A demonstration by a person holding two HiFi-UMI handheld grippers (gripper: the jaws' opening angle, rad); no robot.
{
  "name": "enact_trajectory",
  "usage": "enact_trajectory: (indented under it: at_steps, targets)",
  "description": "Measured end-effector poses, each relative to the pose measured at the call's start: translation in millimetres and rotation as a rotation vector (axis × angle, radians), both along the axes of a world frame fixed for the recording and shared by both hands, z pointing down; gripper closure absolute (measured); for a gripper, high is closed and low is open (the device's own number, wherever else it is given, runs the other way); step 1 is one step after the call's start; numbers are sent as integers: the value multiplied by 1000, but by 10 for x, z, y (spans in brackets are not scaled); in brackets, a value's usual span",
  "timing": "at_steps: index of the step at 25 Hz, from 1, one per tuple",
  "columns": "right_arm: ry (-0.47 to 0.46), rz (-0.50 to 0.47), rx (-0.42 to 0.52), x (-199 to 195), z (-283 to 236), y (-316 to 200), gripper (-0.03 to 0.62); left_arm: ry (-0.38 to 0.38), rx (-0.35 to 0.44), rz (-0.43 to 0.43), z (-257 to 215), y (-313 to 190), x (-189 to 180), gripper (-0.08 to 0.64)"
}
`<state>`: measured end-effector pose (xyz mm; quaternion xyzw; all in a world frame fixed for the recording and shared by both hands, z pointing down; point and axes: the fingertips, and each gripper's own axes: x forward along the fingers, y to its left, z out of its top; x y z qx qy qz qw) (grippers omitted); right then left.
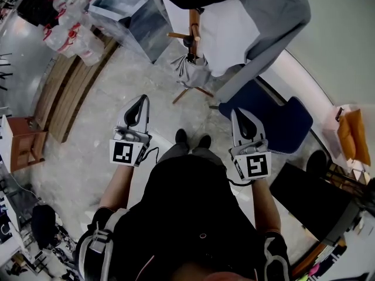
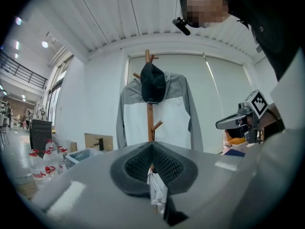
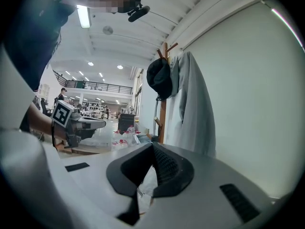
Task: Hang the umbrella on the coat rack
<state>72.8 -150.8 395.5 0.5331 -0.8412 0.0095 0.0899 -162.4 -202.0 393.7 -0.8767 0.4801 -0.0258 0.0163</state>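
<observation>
A wooden coat rack [image 1: 194, 22] stands ahead of me with a grey-and-white jacket [image 1: 252, 25] and a black cap [image 2: 153, 82] on it. A folded grey-and-white umbrella [image 1: 190, 69] hangs low on the pole, handle by a side peg. In the left gripper view the umbrella [image 2: 157, 190] shows below the closed jaw tips, well beyond them. My left gripper [image 1: 144, 98] is shut and empty, short of the rack. My right gripper [image 1: 237, 112] is also shut with nothing in it, level with the left one. Each gripper points toward the rack [image 3: 163, 118].
A blue chair [image 1: 281, 122] stands right of the rack's base. At the left are a clear plastic bin [image 1: 132, 13], several water bottles [image 1: 67, 28] and a low wooden platform [image 1: 64, 92]. An orange bag [image 1: 354, 134] sits far right.
</observation>
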Motion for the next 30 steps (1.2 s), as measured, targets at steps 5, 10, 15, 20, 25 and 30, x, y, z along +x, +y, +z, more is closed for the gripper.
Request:
enact_trajectory:
  at_steps: [5,10,15,20,25,30]
  targets:
    - [4,7,-2,23,-2,20,591,-7,-3,-19,-18,33,-60,561]
    - [26,21,1,37,10,38,592,-1,3,-36,-33,52,-80,561]
    - [21,36,-3,47,11,23,592,-3,-7,-34,-22,100,-72,561]
    - [4,41,-3,54,-3,12,592,-11,-6,-34,-19,128,-78,561]
    - [31,34,-12,66,29,33,592,-7,-8,-41,5,148,-83,561]
    - [27,28,-10,35,15,27,592,-8,-6,-36,1,154,-72,561]
